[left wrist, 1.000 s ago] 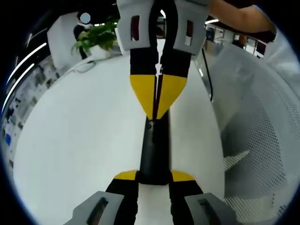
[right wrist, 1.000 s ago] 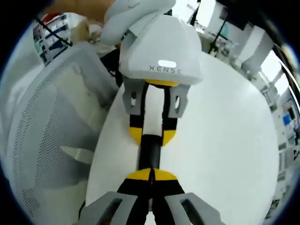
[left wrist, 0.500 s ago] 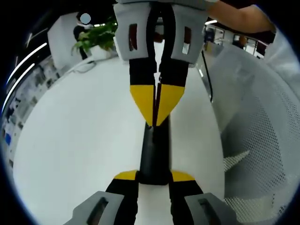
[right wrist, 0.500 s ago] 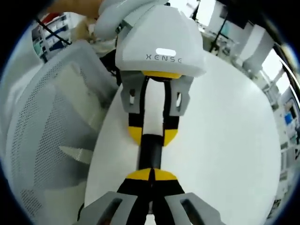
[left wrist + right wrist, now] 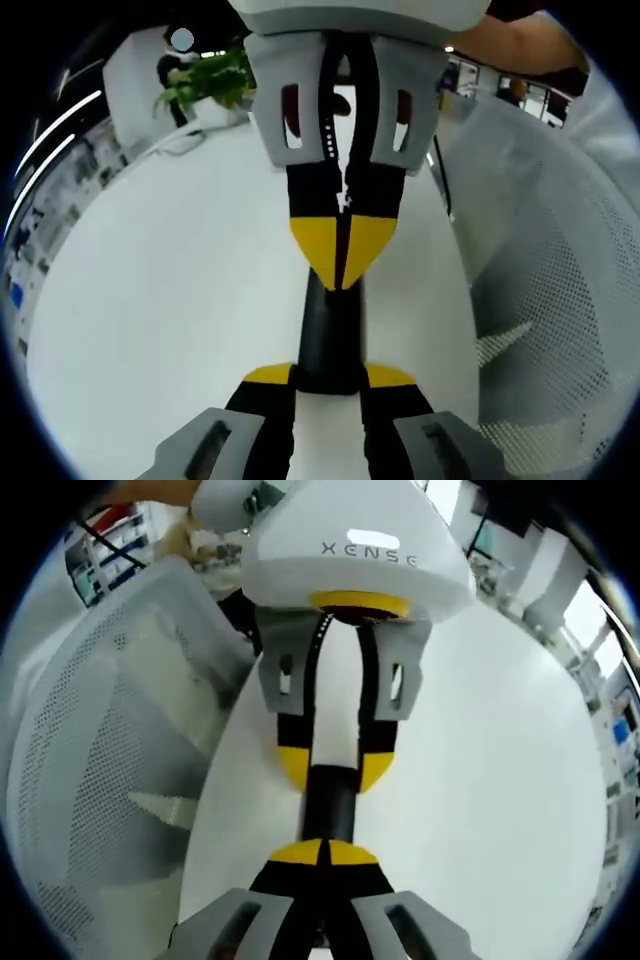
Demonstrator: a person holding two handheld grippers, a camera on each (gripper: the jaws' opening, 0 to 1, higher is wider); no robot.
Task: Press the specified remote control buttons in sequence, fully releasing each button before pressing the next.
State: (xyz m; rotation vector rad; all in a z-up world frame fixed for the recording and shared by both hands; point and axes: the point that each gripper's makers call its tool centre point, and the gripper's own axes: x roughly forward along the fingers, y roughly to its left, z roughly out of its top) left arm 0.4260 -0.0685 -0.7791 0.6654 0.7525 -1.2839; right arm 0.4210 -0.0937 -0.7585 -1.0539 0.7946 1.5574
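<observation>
- The left gripper [image 5: 330, 378] is clamping the near end of the remote control [image 5: 330, 335], a slim black bar, between its yellow-tipped black jaws; it is reaching flat and low along the white table [image 5: 170, 300].
- The right gripper [image 5: 322, 852] is holding its yellow tips pressed together with no gap, and those closed tips are sitting on the remote control's [image 5: 328, 815] opposite end.
- In the left gripper view, the right gripper [image 5: 342, 262] is coming down toward the remote from beyond its far end, its joined yellow tips forming a wedge that is touching the remote's top face.
- In the right gripper view, the left gripper [image 5: 334, 768] is facing the camera, its jaws standing apart on either side of the remote, under a smooth white housing.
- The remote is lying lengthwise on the matte white table, between the two grippers.
- A white mesh chair back [image 5: 560, 290], perforated and curved, is standing just beside the table edge near the remote.
- Well beyond the remote, the left gripper view is showing a green potted plant [image 5: 205, 80] at the table's far edge.
- A person's bare forearm [image 5: 520, 45] is extending behind the right gripper.
</observation>
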